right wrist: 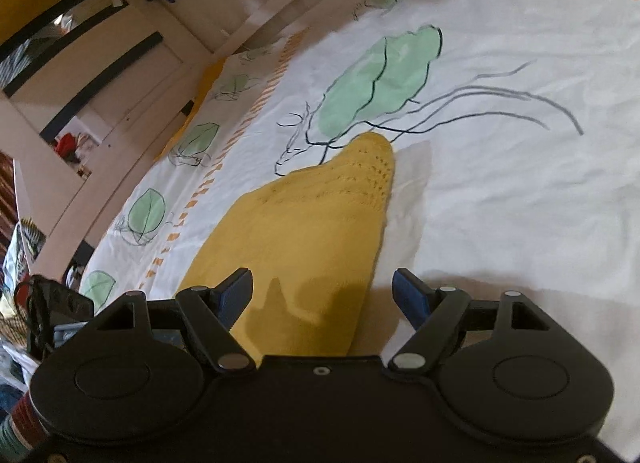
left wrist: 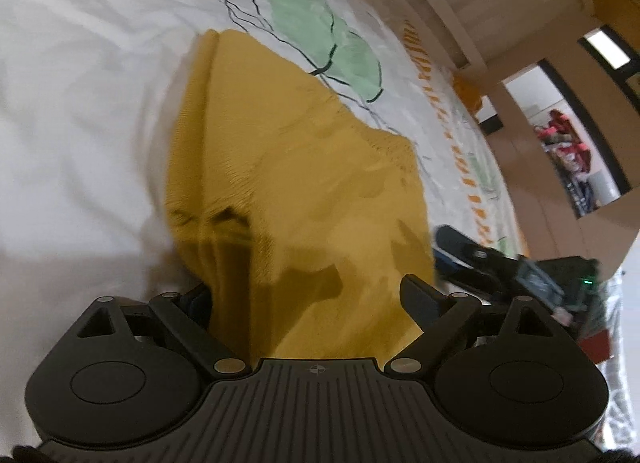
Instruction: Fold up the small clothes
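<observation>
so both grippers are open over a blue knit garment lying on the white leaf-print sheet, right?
Not blue: the knit garment is mustard yellow, as the right wrist view shows. The rest holds: left gripper and right gripper are both open over it, on the white leaf-print sheet.

garment (left wrist: 304,191) on bedsheet (left wrist: 80,103) | left tool (left wrist: 308,295) over it | right tool (right wrist: 322,291) alongside

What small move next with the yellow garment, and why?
Probably pull both grippers back and check the fold: the left gripper and right gripper stand open, and the yellow garment lies loose on the white bedsheet, gripped by neither.
</observation>
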Demonstrator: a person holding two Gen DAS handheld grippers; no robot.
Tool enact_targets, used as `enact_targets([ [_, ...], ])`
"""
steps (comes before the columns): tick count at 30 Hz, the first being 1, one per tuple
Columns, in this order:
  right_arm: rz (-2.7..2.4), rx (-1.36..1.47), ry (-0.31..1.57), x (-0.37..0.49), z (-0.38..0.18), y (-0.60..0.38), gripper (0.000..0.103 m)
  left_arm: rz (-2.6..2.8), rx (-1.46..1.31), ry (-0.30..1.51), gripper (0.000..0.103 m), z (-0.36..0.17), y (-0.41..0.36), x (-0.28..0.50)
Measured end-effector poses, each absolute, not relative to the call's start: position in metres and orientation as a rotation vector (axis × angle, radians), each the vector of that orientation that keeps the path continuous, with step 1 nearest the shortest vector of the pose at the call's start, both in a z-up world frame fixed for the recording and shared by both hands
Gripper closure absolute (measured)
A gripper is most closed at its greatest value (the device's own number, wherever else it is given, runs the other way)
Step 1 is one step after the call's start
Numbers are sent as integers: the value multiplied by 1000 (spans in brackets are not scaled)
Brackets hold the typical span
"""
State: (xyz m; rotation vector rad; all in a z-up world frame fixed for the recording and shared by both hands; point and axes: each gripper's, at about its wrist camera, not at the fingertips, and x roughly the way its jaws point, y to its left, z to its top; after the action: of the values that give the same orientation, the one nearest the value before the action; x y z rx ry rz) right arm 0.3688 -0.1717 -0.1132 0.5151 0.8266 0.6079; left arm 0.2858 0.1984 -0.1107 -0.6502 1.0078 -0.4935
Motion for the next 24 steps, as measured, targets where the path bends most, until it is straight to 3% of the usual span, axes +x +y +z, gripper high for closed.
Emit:
enact_targets([
  [9,669,631,821,418,-128,-150,20,-562,-662,997,12,-114,191,287],
  [12,680,636,825,426,-129,-144,19,-584,-668,1012,17,-114,191,279],
  [15,701,622,825,423,-130,-148,20,-568,-660,1022,36,-114,194,272],
  [16,709,617,823,420,-131,-150,21,-551,-662,1028,49,-115,197,270],
  [17,714,615,821,419,-131,-152,22,-537,-664,1035,71,-116,199,270],
  [18,718,618,819,417,-132,-154,22,-520,-666,1050,84,-119,201,270],
  [19,716,618,818,417,-131,-153,25,-516,-685,1068,91,-123,203,271],
  [21,673,571,837,417,-128,-151,59,-528,-725,1073,91,-126,205,270],
  [22,651,539,854,417,-126,-148,65,-533,-725,1066,91,-122,204,269],
  [24,626,535,860,412,-119,-147,65,-550,-738,1054,91,-116,202,265],
])
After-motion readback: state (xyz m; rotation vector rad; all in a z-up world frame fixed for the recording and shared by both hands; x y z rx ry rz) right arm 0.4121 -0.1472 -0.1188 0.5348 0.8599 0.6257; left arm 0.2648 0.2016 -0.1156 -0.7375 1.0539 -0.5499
